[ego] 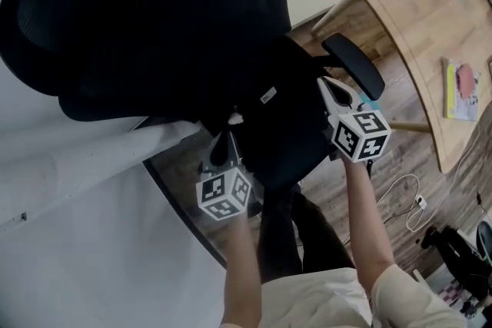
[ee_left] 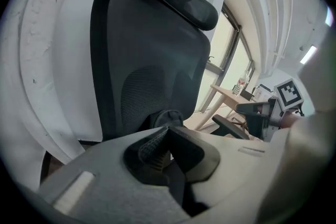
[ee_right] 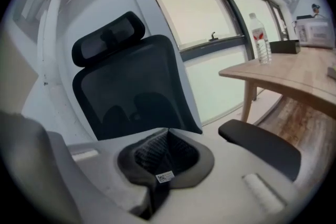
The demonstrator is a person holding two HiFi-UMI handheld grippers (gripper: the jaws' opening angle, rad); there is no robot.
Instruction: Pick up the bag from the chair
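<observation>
The left claw [ee_left: 157, 149] and the right claw [ee_right: 164, 152] are seen shut and empty near the front of the chair [ego: 154, 11]. A dark bag [ego: 269, 100], barely told from the black seat, appears to lie just ahead, between them. Nothing is gripped yet; the whole pick-up is judged left to do.

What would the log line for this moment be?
left tongs: shut, empty | right tongs: shut, empty | bag: on chair, not held

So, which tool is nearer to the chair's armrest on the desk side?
Right. The right tool lies just beside the armrest; the left tool is at the chair's other side.
</observation>
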